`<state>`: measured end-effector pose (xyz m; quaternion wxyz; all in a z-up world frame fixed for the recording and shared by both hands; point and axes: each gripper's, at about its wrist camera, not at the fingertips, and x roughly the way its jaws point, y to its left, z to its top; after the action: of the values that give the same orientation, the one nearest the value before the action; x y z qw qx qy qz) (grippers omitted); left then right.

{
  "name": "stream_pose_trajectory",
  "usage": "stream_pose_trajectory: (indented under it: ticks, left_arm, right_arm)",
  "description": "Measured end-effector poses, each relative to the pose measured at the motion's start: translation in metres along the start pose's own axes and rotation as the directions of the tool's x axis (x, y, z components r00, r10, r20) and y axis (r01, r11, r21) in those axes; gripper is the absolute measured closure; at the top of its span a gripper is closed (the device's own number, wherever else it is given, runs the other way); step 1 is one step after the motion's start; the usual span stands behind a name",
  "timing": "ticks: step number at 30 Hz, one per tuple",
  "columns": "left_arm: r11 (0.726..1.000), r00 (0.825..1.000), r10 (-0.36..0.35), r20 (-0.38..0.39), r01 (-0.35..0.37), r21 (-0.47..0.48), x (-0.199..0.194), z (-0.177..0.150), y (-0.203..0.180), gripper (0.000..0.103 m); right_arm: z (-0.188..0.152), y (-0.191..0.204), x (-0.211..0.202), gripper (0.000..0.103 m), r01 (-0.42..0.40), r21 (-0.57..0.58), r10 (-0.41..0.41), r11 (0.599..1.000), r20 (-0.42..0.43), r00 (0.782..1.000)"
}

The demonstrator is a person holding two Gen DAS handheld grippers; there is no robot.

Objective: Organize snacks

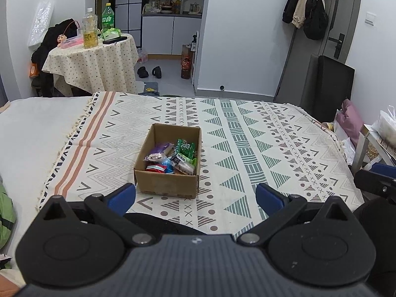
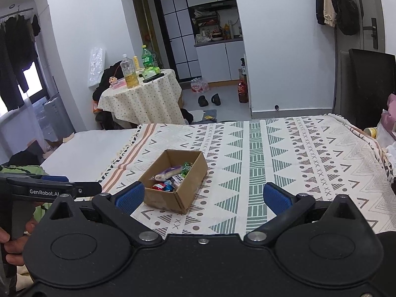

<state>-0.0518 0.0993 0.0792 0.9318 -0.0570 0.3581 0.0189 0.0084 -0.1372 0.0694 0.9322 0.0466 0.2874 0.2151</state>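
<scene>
The words "GenRobot.AI" are printed in white on the side of the black left tongs (image 2: 53, 190), seen at the left edge of the right wrist view. White characters are carried on the label of the green bottle (image 1: 108, 16), too small to be read. Print on the snack packets (image 1: 182, 162) is blurred.
</scene>
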Motion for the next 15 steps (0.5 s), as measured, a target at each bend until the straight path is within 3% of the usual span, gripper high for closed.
stream_pose_trajectory:
  ticks: [15]
  left_arm:
    - [1.000, 1.000, -0.006, -0.005, 0.006, 0.016, -0.0017, 0.0008, -0.0025, 0.000]
  right_arm:
    - [-0.0021, -0.0041, 0.0015, 0.000, 0.008, 0.013, -0.008, 1.000, -0.007, 1.000]
